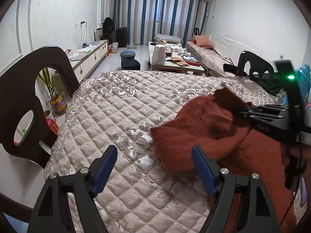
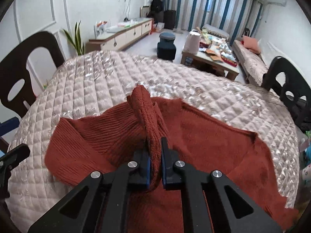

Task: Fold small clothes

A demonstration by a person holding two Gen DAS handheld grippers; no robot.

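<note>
One rust-red knitted sweater is lying in the lower middle of the right wrist picture, on a table with a quilted beige cover. The right gripper is pinching a raised fold of the sweater tight. In the left wrist picture, the left gripper is spreading wide over the cover, its right finger touching the sweater's edge. Dark chairs are standing around.
</note>
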